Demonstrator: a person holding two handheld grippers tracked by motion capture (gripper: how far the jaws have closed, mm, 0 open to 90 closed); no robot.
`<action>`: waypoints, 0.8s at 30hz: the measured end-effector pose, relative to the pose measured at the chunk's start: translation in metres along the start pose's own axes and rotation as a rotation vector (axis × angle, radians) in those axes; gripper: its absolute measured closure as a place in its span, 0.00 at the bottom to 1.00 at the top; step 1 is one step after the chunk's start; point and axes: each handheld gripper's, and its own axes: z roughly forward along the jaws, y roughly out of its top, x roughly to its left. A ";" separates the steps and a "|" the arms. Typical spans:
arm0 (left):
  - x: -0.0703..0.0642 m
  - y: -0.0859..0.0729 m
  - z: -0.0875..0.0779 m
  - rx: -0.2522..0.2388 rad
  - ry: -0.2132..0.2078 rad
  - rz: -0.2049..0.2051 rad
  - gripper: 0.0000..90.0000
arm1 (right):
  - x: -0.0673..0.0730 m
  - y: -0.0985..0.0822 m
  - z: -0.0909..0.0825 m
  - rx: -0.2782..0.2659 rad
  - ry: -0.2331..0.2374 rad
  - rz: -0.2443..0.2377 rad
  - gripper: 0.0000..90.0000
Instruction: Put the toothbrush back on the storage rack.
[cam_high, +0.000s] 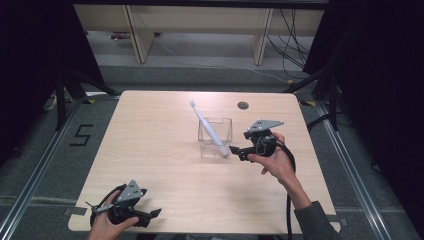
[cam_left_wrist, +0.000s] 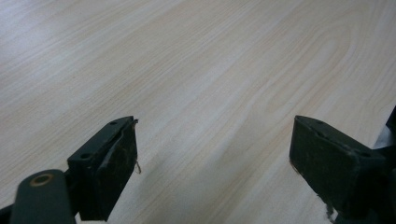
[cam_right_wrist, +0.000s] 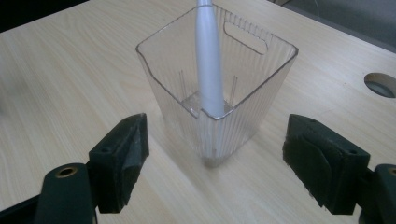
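Toothbrush (cam_high: 207, 127) stands tilted inside clear cup (cam_high: 215, 136), mid-table toward far side, handle end down in cup's base, head leaning up-left. Placement looks done. R gripper (cam_high: 233, 149) just beside cup, jaws wide apart, nothing between pads; cup sits ahead of them in right gripper view (cam_right_wrist: 217, 93). L gripper (cam_high: 156, 213) at near table edge, jaws open, empty, bare wood (cam_left_wrist: 196, 70) below. Left to do, prob.: pull R hand clear.

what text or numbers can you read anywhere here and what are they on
"5" in black marking on the grey floor, left of the table.
Nothing readable on the clear plastic holder, the white toothbrush or either gripper.
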 end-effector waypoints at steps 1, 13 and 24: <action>0.000 0.000 0.000 -0.001 -0.003 -0.002 0.16 | 0.003 -0.001 -0.002 0.025 0.002 0.039 0.26; 0.000 0.001 0.001 0.001 -0.004 0.003 0.17 | 0.005 -0.019 -0.002 0.015 0.001 0.023 0.26; 0.000 0.002 0.001 0.001 -0.004 0.010 0.16 | 0.007 -0.033 -0.003 0.045 0.005 0.019 0.25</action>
